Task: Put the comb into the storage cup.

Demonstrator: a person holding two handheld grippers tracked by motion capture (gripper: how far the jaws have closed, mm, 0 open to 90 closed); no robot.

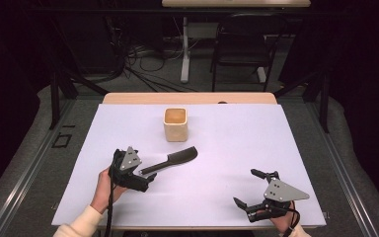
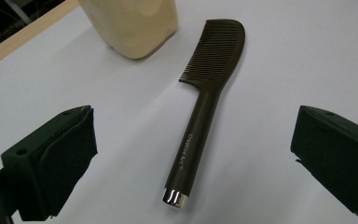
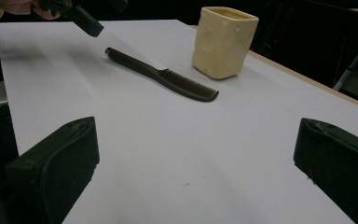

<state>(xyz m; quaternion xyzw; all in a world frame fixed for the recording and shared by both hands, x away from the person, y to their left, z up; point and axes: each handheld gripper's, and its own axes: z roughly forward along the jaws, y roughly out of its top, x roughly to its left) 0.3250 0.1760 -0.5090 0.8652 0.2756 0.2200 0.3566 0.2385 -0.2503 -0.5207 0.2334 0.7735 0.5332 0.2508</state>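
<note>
Evidently the left gripper point(image 1: 149, 178), jaws wide apart, lines up on the comb point(image 2: 204, 112) lying mid-table before the cup point(image 1: 175, 124); best straddle the handle squarely; right gripper point(image 1: 247, 190) waits open near the front edge.

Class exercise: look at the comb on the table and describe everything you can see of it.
The comb is dark brown, plastic by its look, with a long round handle ending in a small shiny metal cap and pale lettering along it. Fine teeth line one edge of its curved head. It lies flat on the white table sheet, head toward the cream cup but apart from it. The left gripper is open near the handle end, not touching it.
</note>
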